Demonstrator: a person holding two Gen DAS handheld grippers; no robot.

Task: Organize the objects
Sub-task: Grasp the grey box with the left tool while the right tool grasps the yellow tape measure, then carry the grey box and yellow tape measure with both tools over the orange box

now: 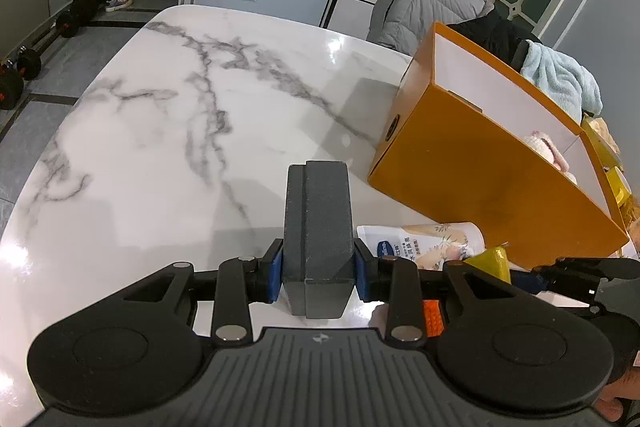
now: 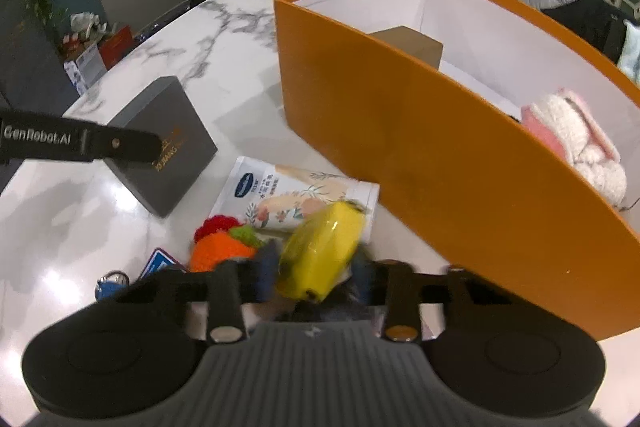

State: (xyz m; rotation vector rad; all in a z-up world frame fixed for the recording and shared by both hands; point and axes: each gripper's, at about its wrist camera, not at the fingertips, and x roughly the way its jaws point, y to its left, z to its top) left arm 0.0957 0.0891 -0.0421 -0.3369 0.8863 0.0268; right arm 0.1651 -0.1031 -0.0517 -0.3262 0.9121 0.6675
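Orange box (image 2: 460,163) stands open-topped on the marble bench (image 1: 168,131), white lined. Inside: a small brown carton (image 2: 412,45) at the far end, a pink-and-white fluffy item (image 2: 576,143) nearer the right-hand end. A partition wall shows in the left wrist view; which compartment holds what, cannot tell.

Left tongs (image 1: 318,269) clamped on a dark grey box (image 1: 318,223), held on edge above the bench, just left of the orange box.

Right tongs (image 2: 318,277) closed on a yellow plastic-wrapped object (image 2: 320,247), pads against its sides; picture blurred here. It sits just beside the orange box's near wall, over a white printed pouch (image 2: 292,199) lying flat.

Right wrist view only: gold lettering on the grey box's face, a crocheted orange-and-red piece (image 2: 220,247) touching the yellow object's left, a blue-white card (image 2: 160,263) and a blue keyring item (image 2: 110,283) near the lower edge, the carton in the box.

Left wrist view only: the wide bare stretch of bench, a round hole in the orange box's end wall.
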